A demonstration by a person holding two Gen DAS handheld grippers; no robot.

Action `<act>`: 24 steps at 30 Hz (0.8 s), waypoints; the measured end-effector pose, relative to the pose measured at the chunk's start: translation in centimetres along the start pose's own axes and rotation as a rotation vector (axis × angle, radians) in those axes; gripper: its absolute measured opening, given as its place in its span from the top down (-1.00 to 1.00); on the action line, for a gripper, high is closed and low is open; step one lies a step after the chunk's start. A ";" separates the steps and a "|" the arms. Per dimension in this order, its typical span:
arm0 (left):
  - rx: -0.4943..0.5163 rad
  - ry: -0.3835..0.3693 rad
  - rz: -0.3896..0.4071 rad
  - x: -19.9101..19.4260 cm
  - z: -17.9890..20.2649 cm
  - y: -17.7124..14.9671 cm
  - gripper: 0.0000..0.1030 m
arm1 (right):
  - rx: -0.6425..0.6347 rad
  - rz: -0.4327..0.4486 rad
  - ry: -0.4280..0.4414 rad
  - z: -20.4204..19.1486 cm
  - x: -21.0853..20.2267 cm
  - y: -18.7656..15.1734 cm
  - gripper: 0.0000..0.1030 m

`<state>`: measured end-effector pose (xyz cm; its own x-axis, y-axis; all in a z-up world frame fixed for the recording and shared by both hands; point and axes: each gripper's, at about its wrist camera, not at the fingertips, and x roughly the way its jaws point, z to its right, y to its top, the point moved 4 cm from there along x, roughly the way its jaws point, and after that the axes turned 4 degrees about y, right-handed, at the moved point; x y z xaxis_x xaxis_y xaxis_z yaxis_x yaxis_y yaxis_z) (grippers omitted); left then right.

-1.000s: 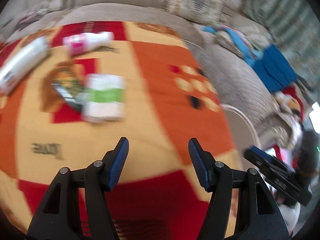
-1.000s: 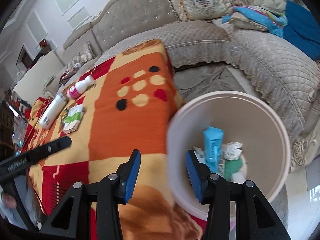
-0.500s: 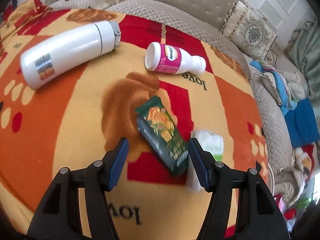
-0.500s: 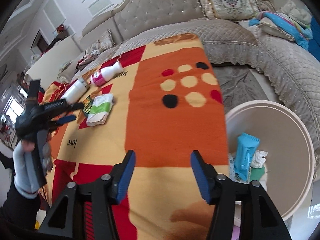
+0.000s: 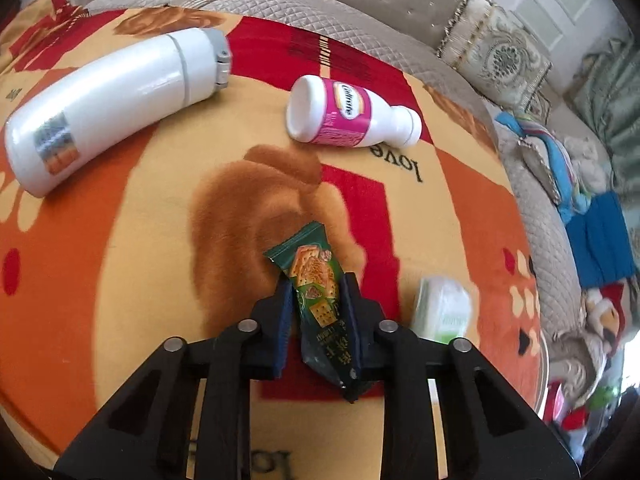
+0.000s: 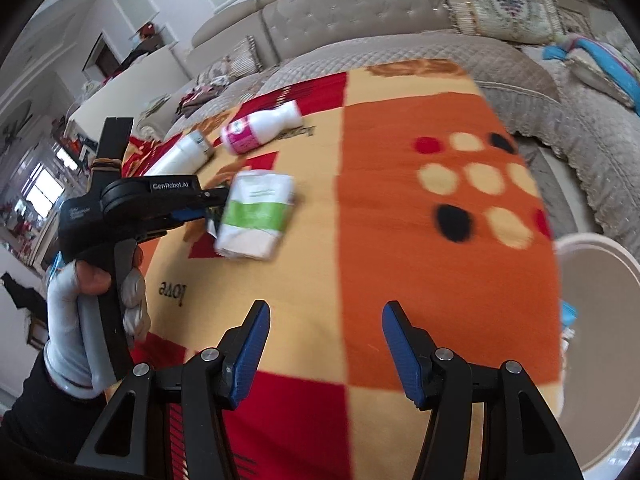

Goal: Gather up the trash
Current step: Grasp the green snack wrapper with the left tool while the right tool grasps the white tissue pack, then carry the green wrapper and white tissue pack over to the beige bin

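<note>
This is a home, most likely a living room. A large tufted sofa (image 6: 352, 4) with quilted beige covers and patterned cushions (image 5: 496, 56) goes around a surface covered with a fleece blanket (image 6: 400, 240) in orange, red and yellow. Behind it stand white panelled walls (image 6: 132, 4), and some clothes (image 5: 600, 236) lie on the sofa.

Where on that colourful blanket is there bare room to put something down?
The wide orange panel between the green-and-white tissue pack and the round beige bin is bare. It is crowded around the white flask, pink-labelled white bottle and green biscuit wrapper.
</note>
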<state>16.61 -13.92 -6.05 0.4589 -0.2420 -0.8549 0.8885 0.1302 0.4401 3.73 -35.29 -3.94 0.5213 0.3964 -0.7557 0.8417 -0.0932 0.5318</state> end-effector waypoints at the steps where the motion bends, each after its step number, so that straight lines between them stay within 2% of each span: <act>1: 0.009 0.000 0.000 -0.4 -0.5 -0.1 0.65 | -0.008 -0.004 0.004 -0.7 0.7 0.4 -0.09; 4: 0.031 0.004 0.001 -2.2 -2.6 -0.5 0.66 | -0.019 -0.002 0.011 -2.4 2.7 2.1 -0.10; 7: 0.046 0.004 -0.002 -3.6 -4.0 -1.2 0.66 | -0.030 -0.019 0.006 -4.1 5.3 4.0 -0.35; 10: 0.062 0.000 -0.005 -4.4 -4.6 -2.1 0.66 | -0.034 -0.037 -0.006 -5.2 7.9 5.1 -0.36; 13: 0.071 -0.013 -0.011 -4.8 -4.8 -3.1 0.66 | -0.044 -0.034 -0.078 -5.6 10.0 6.0 -0.37; 15: 0.077 -0.019 -0.011 -4.9 -4.7 -3.5 0.66 | -0.067 -0.034 -0.095 -5.9 10.5 6.2 -0.36; 16: 0.084 -0.019 -0.009 -4.9 -4.4 -3.7 0.66 | -0.091 -0.030 -0.116 -6.1 10.5 6.1 -0.26; 18: 0.094 -0.024 -0.006 -5.0 -4.0 -4.1 0.66 | -0.130 -0.028 -0.135 -6.0 10.3 5.8 0.13; 24: 0.118 -0.051 -0.007 -5.5 -1.9 -5.2 0.66 | -0.105 -0.003 -0.070 -4.6 7.0 4.4 0.24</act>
<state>9.40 -11.48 -4.13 0.4500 -0.2918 -0.8440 0.8845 0.0155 0.4663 10.44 -28.74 -5.10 0.5304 0.3311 -0.7804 0.8260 0.0054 0.5637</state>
